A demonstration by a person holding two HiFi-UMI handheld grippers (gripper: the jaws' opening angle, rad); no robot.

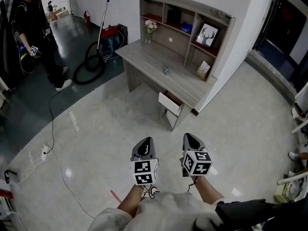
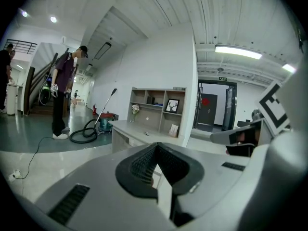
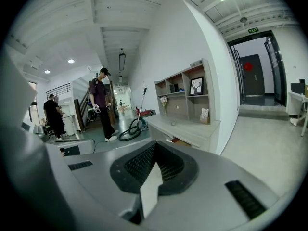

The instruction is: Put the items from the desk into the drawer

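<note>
Drawer (image 1: pixel 170 103) ajar under wall-side bench (image 1: pixel 144 57), wide floor (image 1: pixel 96 129) before it, left tongs (image 1: pixel 146 143) and right tongs (image 1: pixel 191 139) closed, empty.

Bright, even indoor light. In the left gripper view, a long white ceiling strip lamp (image 2: pixel 238 52) glows at two o'clock and small round recessed spots (image 2: pixel 53 19) at ten o'clock. In the head view, the glossy pale stone floor (image 1: pixel 96 143) shows soft glare at seven o'clock, and the grey wooden desk (image 1: pixel 159 66) casts a faint shadow. Both gripper views bulge fisheye, with black corners.
</note>
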